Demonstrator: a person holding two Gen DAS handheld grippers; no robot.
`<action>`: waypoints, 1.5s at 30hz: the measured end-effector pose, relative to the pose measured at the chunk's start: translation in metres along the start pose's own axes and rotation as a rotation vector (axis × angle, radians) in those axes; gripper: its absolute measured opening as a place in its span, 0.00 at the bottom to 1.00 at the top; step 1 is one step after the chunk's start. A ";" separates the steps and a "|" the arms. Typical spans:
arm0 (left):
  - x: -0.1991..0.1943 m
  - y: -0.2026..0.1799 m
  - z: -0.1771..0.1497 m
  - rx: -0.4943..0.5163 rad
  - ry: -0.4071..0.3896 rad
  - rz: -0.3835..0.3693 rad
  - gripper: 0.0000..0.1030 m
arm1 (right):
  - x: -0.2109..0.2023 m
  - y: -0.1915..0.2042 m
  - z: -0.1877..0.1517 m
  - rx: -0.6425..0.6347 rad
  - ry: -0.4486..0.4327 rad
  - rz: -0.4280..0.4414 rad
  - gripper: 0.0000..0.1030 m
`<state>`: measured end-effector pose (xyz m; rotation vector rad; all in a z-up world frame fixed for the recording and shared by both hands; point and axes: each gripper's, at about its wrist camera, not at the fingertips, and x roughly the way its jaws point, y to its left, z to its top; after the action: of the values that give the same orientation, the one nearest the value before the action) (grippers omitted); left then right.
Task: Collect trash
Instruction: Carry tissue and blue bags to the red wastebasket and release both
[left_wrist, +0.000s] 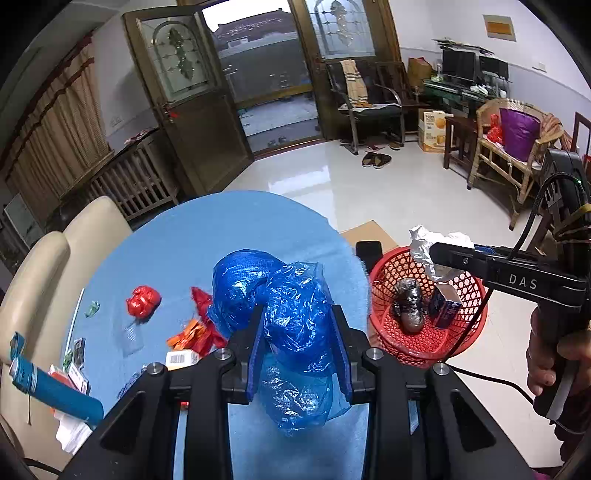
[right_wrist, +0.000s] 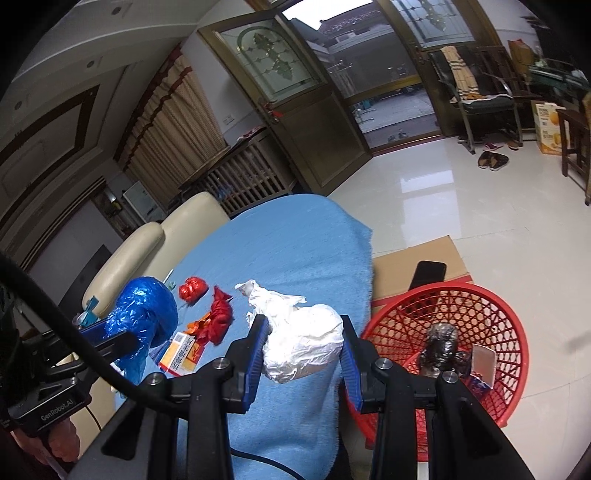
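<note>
Blue bag (left_wrist: 295, 317) gripped in left tool (left_wrist: 301, 354)

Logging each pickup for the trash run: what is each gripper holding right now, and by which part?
Left gripper clamps the crumpled blue plastic bag across its middle; right gripper clamps the white crumpled wad across its bulging end.

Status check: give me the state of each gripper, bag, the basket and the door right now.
Left gripper: shut on blue plastic bag.
Right gripper: shut on white plastic bag.
Red basket: upright on floor, some trash inside.
Red crumpled wrapper: loose on blue table.
Door: open.
</note>
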<state>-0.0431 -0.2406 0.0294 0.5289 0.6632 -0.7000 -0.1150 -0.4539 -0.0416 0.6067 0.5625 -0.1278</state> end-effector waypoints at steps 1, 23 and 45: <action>0.001 -0.002 0.002 0.006 0.001 -0.004 0.34 | -0.002 -0.004 0.000 0.007 -0.003 -0.005 0.39; 0.070 -0.068 0.033 0.018 0.083 -0.336 0.35 | -0.028 -0.102 0.002 0.213 -0.040 -0.142 0.40; 0.081 -0.074 0.017 0.046 0.121 -0.287 0.62 | -0.031 -0.136 -0.005 0.325 0.002 -0.134 0.58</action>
<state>-0.0436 -0.3332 -0.0323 0.5264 0.8483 -0.9592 -0.1806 -0.5632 -0.0972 0.8850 0.5887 -0.3500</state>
